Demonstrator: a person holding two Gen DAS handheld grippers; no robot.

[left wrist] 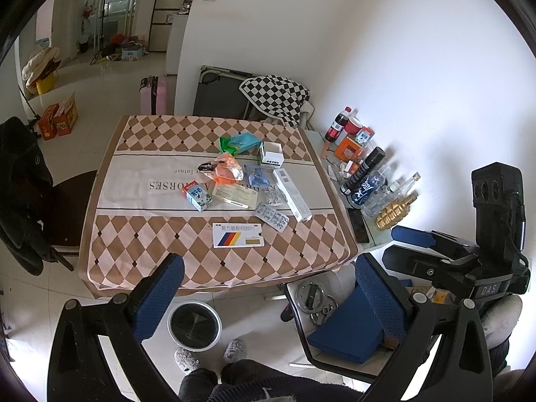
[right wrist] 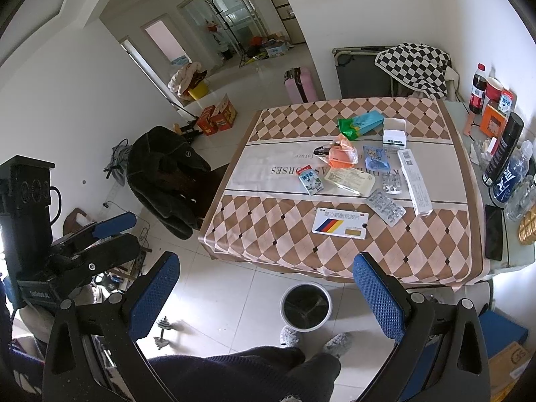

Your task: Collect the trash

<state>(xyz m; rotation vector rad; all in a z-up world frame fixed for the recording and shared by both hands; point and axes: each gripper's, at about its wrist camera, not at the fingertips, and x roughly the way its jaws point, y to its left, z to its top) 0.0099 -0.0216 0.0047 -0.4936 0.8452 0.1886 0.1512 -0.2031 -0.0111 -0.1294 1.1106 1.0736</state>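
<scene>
Trash lies scattered in the middle of the bench (left wrist: 140,234), which wears a brown and pink diamond cloth; nearest the viewer is a flat white pill box (left wrist: 238,235) with a coloured stripe; just beyond it to the right, a silver blister pack (left wrist: 271,216), with a second one farther back, and a long white carton (left wrist: 292,195) lying at an angle; to the left, a small milk carton (left wrist: 198,197) beside a cream packet (left wrist: 234,196); farther back, an orange wrapper (left wrist: 227,169), a blue sachet (left wrist: 256,175), a white and green box (left wrist: 271,154) and a teal pack (left wrist: 242,143).

On the floor by the bench's near edge stands a round bin (left wrist: 194,325), its dark liner seemingly holding nothing; the person's slippered feet rest just behind it.

Both tools hang above the floor on the near side, well short of the trash; the left tool (left wrist: 264,301) is released, its blue pads wide apart around nothing; the right tool (right wrist: 268,301) is likewise spread and carrying nothing.

To the right, a side table holds bottles (left wrist: 368,181) and a phone (left wrist: 359,224); a dark coat (left wrist: 20,194) drapes a chair to the left.

The job appears to be at its start, no piece yet picked; the next move probably calls for lowering one tool over the pill box, pinching its thin edges, then carrying it to the bin.
</scene>
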